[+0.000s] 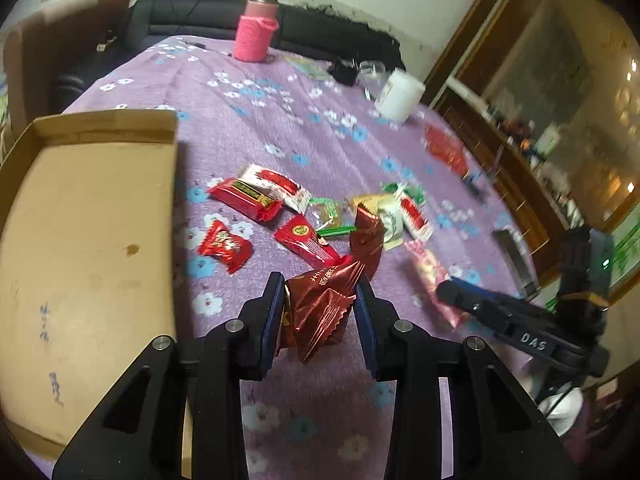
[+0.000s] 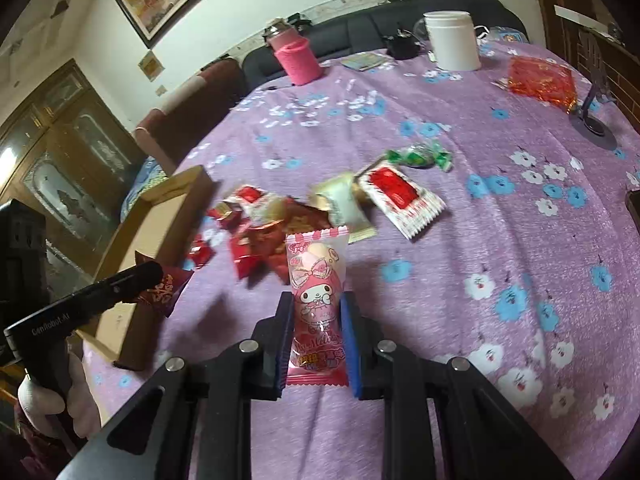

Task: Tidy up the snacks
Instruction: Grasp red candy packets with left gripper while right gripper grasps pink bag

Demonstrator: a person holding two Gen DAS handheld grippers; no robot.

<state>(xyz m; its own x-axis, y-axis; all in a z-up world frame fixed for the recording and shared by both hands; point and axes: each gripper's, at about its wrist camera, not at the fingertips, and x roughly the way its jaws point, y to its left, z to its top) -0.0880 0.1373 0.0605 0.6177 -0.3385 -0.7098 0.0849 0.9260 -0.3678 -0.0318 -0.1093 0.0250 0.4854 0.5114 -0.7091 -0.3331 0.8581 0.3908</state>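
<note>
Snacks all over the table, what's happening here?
A person with a gripper in each hand is sorting snacks on a purple flowered tablecloth. The left gripper is shut on a dark red foil packet; the right gripper is shut on a pink candy packet. The cardboard box beside them holds nothing yet, and more snacks lie loose.

The right hand-held gripper [image 2: 316,330] pinches a pink cartoon-printed candy packet [image 2: 318,300] above the purple floral tabletop [image 2: 500,208]. At left, the left hand-held gripper [image 2: 154,276] holds a dark red wrapper [image 2: 166,290] beside the cardboard box [image 2: 160,224].
</note>
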